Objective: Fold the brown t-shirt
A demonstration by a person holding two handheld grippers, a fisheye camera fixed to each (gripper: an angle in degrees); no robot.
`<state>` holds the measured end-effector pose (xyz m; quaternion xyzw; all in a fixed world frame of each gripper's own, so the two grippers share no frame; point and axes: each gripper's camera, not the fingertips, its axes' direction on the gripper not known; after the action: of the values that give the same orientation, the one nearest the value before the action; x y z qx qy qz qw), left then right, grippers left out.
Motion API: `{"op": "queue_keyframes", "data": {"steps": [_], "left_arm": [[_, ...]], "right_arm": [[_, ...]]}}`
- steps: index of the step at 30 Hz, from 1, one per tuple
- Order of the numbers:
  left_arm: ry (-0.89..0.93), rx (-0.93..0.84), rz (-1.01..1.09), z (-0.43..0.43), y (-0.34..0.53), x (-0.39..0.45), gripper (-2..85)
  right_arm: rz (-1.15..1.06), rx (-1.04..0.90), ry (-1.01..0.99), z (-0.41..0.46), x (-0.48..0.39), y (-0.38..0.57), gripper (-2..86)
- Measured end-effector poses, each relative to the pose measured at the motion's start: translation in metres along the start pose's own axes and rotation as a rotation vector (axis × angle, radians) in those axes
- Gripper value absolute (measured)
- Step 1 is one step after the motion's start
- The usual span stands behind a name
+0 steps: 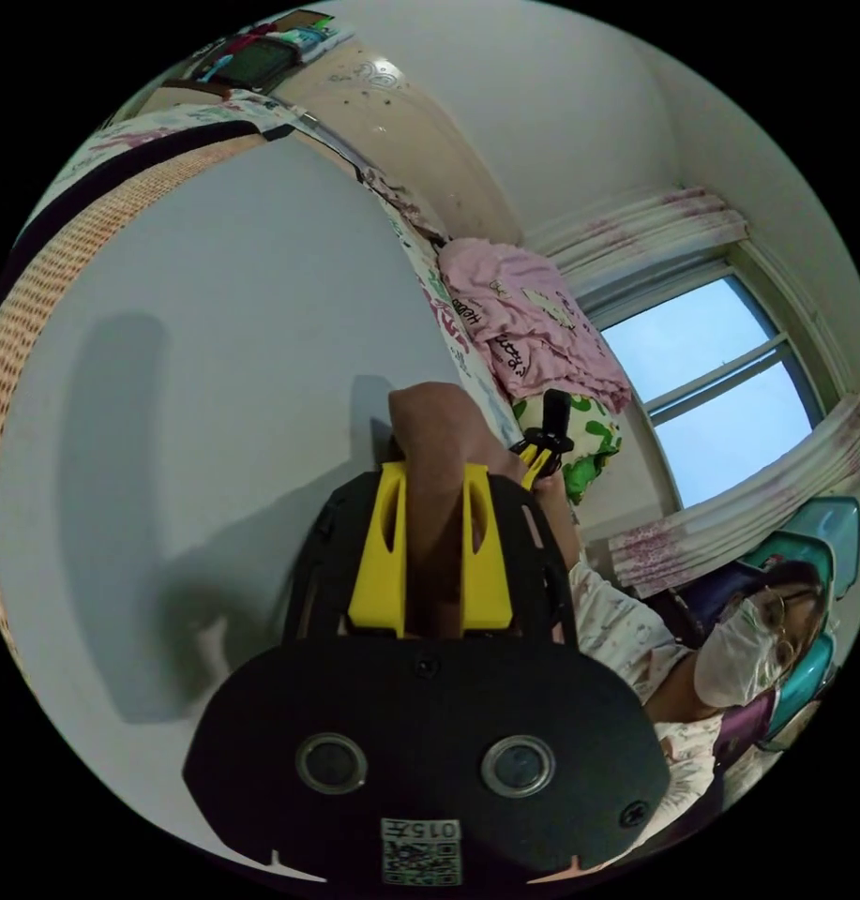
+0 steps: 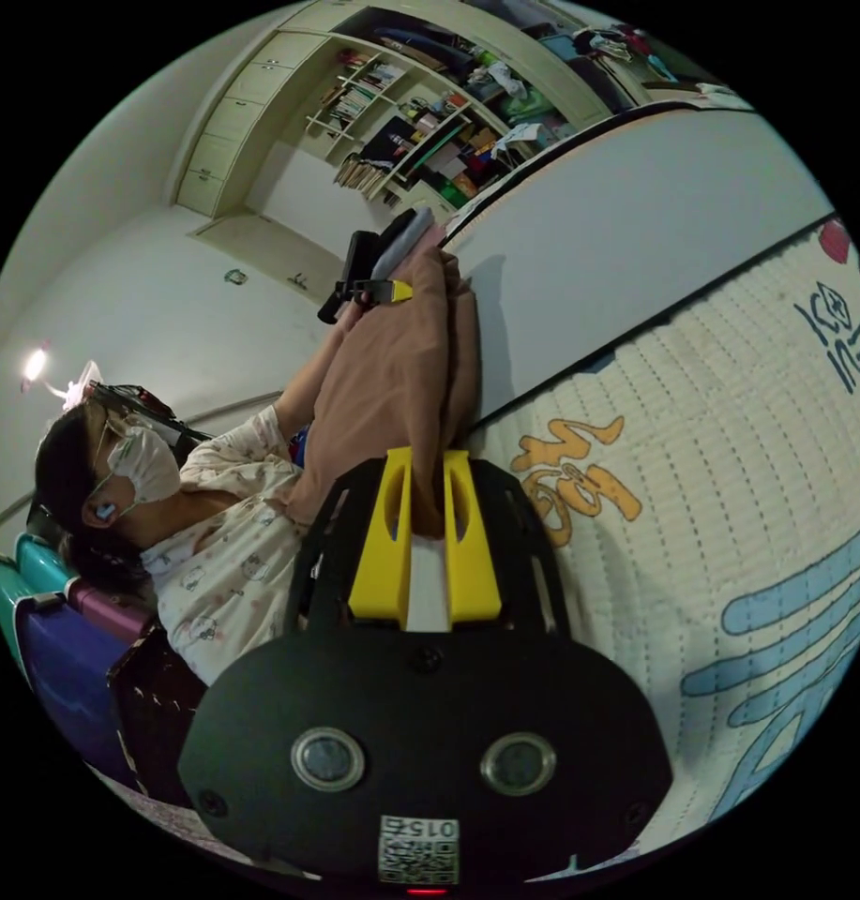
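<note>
**Shirt held up between two grippers**

While the brown shirt (image 2: 401, 375) hangs off the bed, both grippers clamp it: the left gripper (image 1: 430, 487) has its yellow jaws closed on a bunched fold, and the right gripper (image 2: 428, 469) pinches another edge between its jaws. In the right gripper view the cloth stretches up to the other gripper, beside the edge of the grey sheet (image 2: 636, 225) and the quilted mat (image 2: 730, 487). It looks light, soft and limp, so it will likely sag and slip; corners or shoulder seams seem the best hold. Its hem, sleeves and collar are hidden in the folds, and which edge each gripper has cannot be told.
</note>
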<state>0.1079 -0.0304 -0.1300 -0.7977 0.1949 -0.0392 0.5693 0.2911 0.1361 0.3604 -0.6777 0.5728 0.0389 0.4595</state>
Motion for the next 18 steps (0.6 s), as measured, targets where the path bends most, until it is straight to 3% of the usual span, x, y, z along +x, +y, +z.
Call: {"op": "queue_keyframes", "data": {"steps": [18], "left_arm": [[0.048,0.066,-0.004,-0.011,-0.014,-0.001,8.6]], "right_arm": [[0.022,0.027,-0.053,-0.029,-0.024,-0.025,5.7]]}}
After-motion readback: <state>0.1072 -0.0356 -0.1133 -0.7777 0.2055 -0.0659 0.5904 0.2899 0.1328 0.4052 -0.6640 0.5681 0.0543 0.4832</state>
